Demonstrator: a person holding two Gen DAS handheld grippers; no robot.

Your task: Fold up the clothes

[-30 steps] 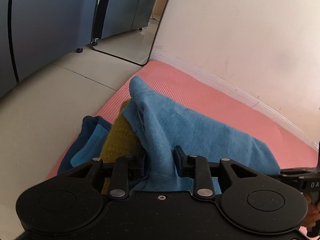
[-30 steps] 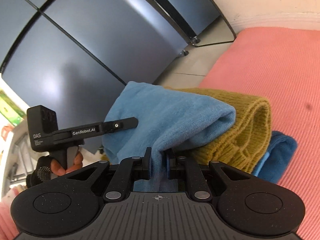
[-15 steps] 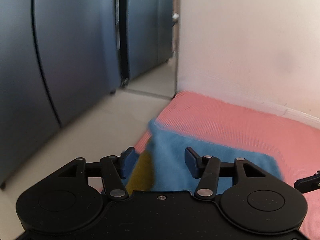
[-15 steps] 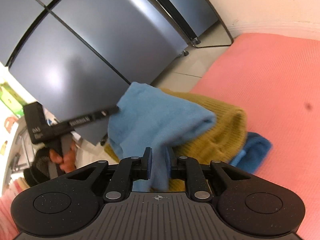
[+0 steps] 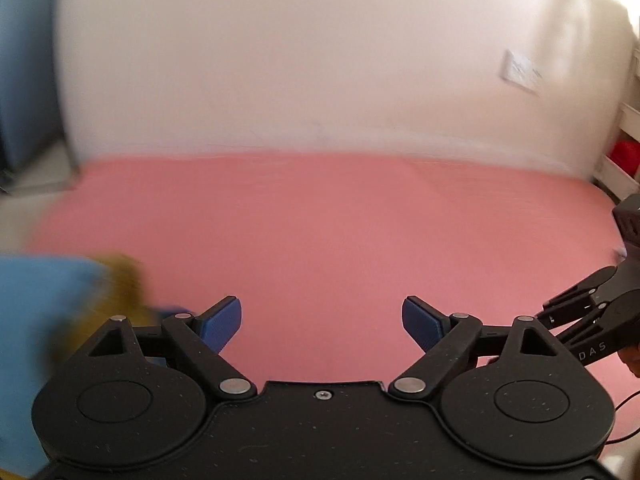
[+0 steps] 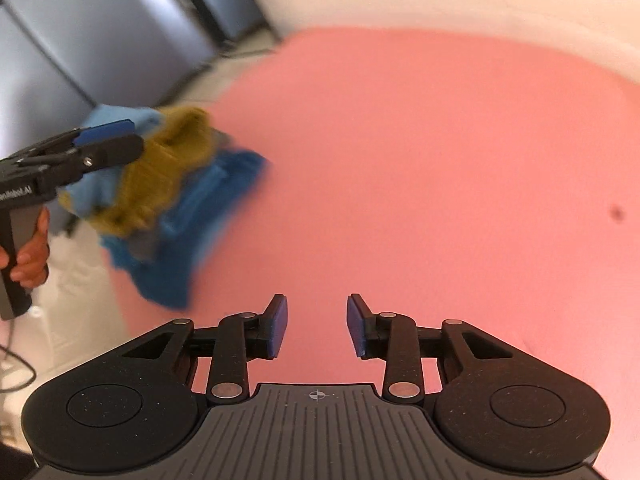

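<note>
Left gripper: jaws spread wide, nothing between the blue pads, only bare pink mat ahead. Right gripper: jaws apart too, narrower gap, likewise empty over the mat.

From the left wrist: clothes barely seen, just a blurred smear of light blue cloth and mustard knit at 9 o'clock, cut by the frame edge; white wall at 12; the other tool's linkage at 3 o'clock.

From the right wrist: whole pile visible at 10 o'clock, near the mat's left edge: light blue on the far side, mustard knit in the middle, darker blue garment nearest the lens. Also shown here only: grey cabinets at 11, a bare hand on the left tool's handle at 9, a dark spot on the mat at 3.
</note>
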